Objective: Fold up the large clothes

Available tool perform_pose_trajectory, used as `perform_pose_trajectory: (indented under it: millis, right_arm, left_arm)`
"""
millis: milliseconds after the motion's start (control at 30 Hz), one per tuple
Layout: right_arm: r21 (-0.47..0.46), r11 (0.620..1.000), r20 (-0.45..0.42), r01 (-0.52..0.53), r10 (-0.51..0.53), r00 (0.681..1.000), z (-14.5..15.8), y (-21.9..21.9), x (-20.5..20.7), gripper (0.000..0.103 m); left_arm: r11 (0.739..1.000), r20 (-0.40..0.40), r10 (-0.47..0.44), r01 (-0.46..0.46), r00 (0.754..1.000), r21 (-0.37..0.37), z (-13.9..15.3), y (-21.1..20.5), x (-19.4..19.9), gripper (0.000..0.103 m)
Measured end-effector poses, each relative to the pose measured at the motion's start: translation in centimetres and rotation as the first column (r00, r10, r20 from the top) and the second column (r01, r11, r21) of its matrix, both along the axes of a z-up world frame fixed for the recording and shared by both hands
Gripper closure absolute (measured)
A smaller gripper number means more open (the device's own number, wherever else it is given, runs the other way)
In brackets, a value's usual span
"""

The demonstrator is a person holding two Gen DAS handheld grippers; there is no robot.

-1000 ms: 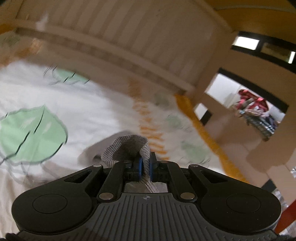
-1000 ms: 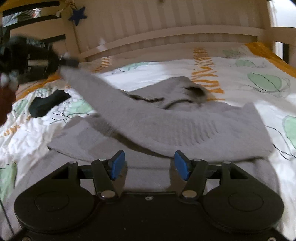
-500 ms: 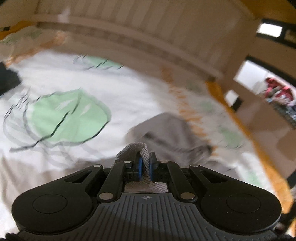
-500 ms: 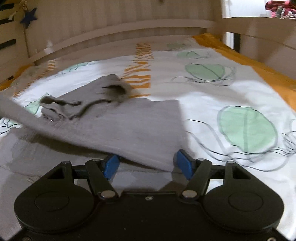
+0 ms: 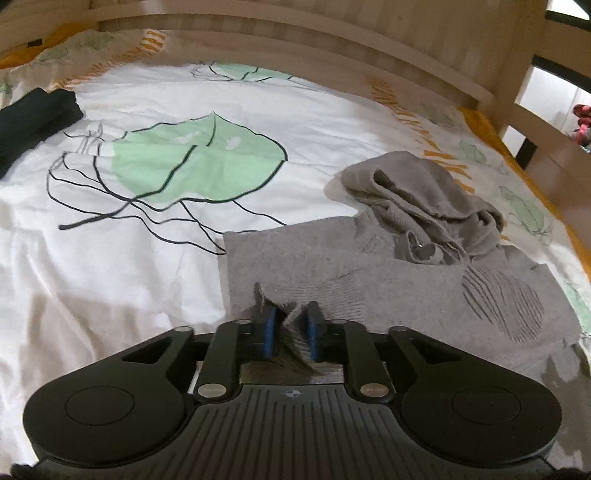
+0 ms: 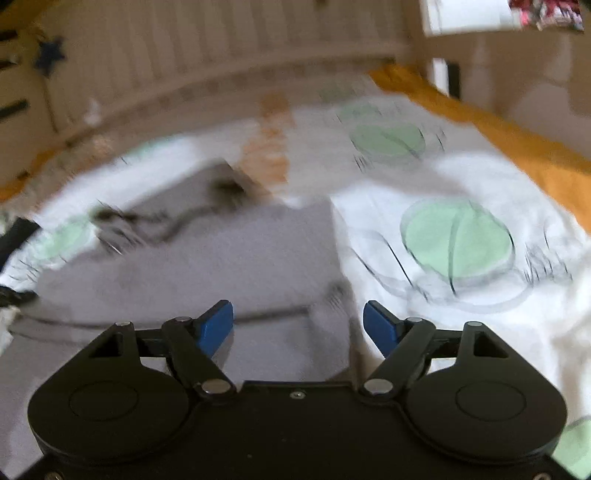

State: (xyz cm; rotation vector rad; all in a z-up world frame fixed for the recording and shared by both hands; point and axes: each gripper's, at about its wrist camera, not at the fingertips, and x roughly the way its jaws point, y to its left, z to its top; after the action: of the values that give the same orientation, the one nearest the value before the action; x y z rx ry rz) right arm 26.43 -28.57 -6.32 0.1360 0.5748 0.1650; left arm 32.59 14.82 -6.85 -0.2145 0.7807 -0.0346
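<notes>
A grey knit sweater (image 5: 369,266) lies flat on the bed, its hood (image 5: 417,192) bunched at the far end. My left gripper (image 5: 291,325) sits low over the sweater's near left corner. Its jaws are opening, and the grey sleeve cuff (image 5: 295,314) stands loose and crumpled between the blue pads. In the blurred right wrist view, my right gripper (image 6: 298,325) hovers over the right edge of the sweater (image 6: 221,258). Its jaws are opening wide with nothing between them.
The white bed sheet (image 5: 147,258) has green leaf prints and an orange border (image 6: 498,140). A dark folded garment (image 5: 33,114) lies at the far left. The wooden slatted headboard (image 5: 295,33) and a bed post (image 5: 517,74) close off the far side.
My left gripper came down onto the sweater with the cuff and its pads have parted. My right gripper swung towards the sweater's right edge and spread a little wider.
</notes>
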Motion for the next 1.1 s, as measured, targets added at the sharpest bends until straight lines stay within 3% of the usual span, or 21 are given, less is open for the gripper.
perform_pose_trajectory:
  millis: [133,200,400,500,600,833,1100]
  right_arm:
    - [-0.023,0.998,0.033,-0.052,0.053,0.998,0.9,1.5,1.8,0.023]
    - [-0.017,0.998,0.035,-0.060,0.060,0.998,0.6,1.9,3.0,0.023]
    - [-0.076,0.997,-0.021,-0.034,0.033,0.999,-1.9,2.6,5.1,0.024]
    - [-0.118,0.992,-0.043,-0.033,0.028,0.999,-3.9,2.6,4.9,0.024]
    - [-0.102,0.995,-0.026,-0.025,0.022,0.999,-4.3,2.3,4.4,0.023]
    - [-0.129,0.991,-0.021,-0.029,0.026,0.999,-4.8,2.9,4.6,0.015]
    - [-0.118,0.993,-0.017,-0.027,0.026,1.000,-5.0,2.9,4.6,0.014]
  left_arm:
    - [0.997,0.098,0.042,-0.049,0.994,0.068,1.8,-0.7,-1.4,0.067]
    - [0.996,0.129,0.039,-0.049,0.991,0.075,2.2,-1.0,-1.7,0.049]
    - [0.995,0.045,0.052,-0.055,0.998,0.081,-0.4,-1.7,-0.3,0.043]
    - [0.995,0.052,0.072,-0.075,0.996,0.066,-2.5,-1.2,-0.7,0.027]
    - [0.994,0.087,0.108,-0.106,0.990,-0.030,-3.5,0.2,-1.3,0.024]
    - [0.992,0.113,0.111,-0.117,0.987,0.053,-3.8,-1.2,-1.2,0.016]
    - [0.991,0.116,0.113,-0.120,0.987,0.053,-3.9,-1.0,-1.2,0.015]
